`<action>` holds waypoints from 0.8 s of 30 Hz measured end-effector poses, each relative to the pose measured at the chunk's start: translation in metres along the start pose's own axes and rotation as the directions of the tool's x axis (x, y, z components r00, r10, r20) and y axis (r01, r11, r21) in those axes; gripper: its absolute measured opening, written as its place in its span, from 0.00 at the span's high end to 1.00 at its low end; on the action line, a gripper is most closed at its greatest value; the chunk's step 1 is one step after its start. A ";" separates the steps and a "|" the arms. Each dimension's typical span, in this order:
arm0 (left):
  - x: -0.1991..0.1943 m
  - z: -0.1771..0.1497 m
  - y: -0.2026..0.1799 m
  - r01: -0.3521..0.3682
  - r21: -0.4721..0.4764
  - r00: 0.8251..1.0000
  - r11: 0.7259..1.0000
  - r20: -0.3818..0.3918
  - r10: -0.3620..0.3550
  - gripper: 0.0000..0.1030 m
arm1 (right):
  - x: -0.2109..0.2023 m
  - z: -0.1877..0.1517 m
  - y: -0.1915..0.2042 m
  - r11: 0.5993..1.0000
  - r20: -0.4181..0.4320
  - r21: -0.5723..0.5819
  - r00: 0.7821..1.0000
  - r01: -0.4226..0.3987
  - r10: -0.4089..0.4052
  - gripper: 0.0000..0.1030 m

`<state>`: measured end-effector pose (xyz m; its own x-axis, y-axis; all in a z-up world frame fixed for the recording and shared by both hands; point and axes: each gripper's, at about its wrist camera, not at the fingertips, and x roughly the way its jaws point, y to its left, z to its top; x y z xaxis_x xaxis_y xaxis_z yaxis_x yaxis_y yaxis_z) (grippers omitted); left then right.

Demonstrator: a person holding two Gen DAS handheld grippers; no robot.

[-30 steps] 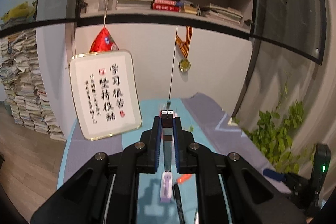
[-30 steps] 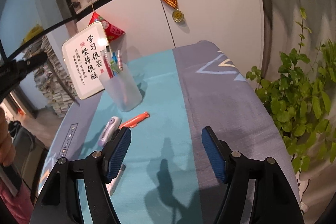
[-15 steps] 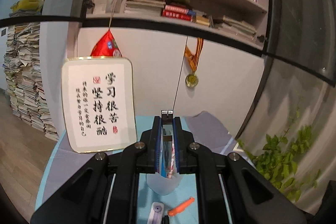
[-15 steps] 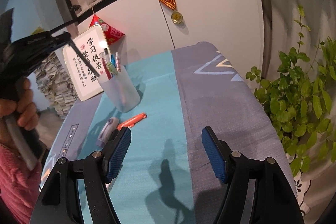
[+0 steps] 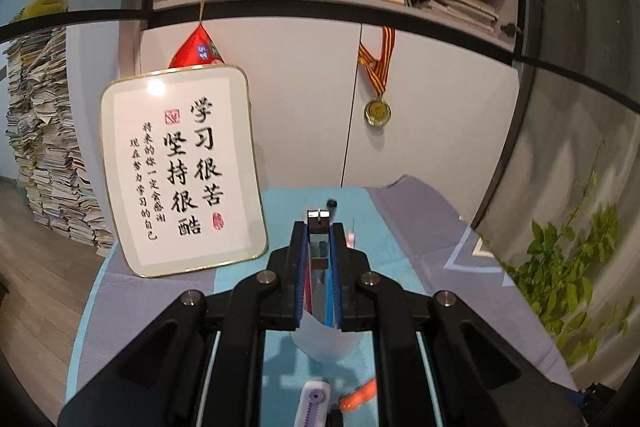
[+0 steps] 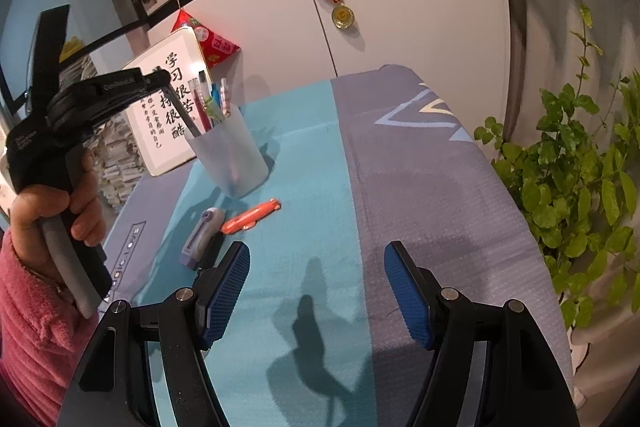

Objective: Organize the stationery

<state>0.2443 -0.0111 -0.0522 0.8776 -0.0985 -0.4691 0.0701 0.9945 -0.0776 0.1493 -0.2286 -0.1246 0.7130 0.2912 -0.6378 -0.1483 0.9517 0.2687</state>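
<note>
Left gripper fingers clamped on a dark pen, tip down in the cup; right gripper fingers wide apart, empty.

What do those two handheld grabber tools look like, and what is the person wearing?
Both tools are matte black plastic with silver bolts at the joints. The right gripper has blue, cross-hatched pads. The left gripper has narrow blue-edged fingers, white lettering on its body and a grey handle. The sleeve is fuzzy pink fleece.
</note>
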 end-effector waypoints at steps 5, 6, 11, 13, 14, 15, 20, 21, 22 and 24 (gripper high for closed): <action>0.012 -0.011 -0.002 -0.009 0.019 0.999 1.000 -0.044 0.010 0.91 | 0.002 0.000 0.000 1.000 -0.010 0.001 1.000 -0.001 0.001 0.32; 0.014 -0.013 -0.002 -0.007 0.017 0.999 1.000 -0.052 0.008 0.91 | 0.002 0.000 -0.001 1.000 -0.012 0.001 1.000 -0.001 0.001 0.32; 0.019 -0.017 0.001 -0.004 0.013 0.996 1.000 -0.088 0.005 0.91 | 0.003 -0.001 -0.001 1.000 -0.021 0.004 1.000 0.002 -0.002 0.32; 0.021 -0.018 0.000 0.001 0.024 0.995 1.000 -0.104 0.001 0.90 | 0.004 -0.001 0.000 1.000 -0.025 0.002 1.000 0.001 -0.001 0.32; 0.021 -0.019 0.000 0.003 0.030 0.994 1.000 -0.111 0.000 0.89 | 0.004 -0.001 0.000 1.000 -0.027 0.002 1.000 0.001 -0.001 0.32; 0.022 -0.020 0.000 0.003 0.033 0.993 0.999 -0.115 0.001 0.84 | 0.005 -0.001 0.000 1.000 -0.030 0.001 1.000 0.002 -0.002 0.32; 0.007 -0.020 0.004 0.017 0.036 0.994 0.999 -0.106 -0.013 0.72 | 0.004 -0.002 0.004 1.000 -0.037 -0.009 0.999 0.006 -0.007 0.32; 0.001 -0.020 0.005 0.018 0.040 0.995 0.999 -0.100 -0.014 0.69 | 0.005 -0.002 0.004 1.000 -0.037 -0.010 0.999 0.008 -0.008 0.32; -0.004 -0.021 0.006 0.021 0.044 0.996 0.999 -0.092 -0.017 0.68 | 0.005 -0.002 0.005 1.000 -0.039 -0.012 0.999 0.010 -0.010 0.32; -0.017 -0.024 0.008 0.035 0.057 0.996 0.998 -0.084 -0.030 0.68 | 0.005 -0.003 0.007 1.000 -0.041 -0.015 0.999 0.010 -0.010 0.32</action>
<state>0.2185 -0.0020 -0.0657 0.8320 -0.1314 -0.5390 0.1281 0.9908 -0.0439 0.1498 -0.2204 -0.1282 0.6859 0.2850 -0.6696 -0.1514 0.9559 0.2517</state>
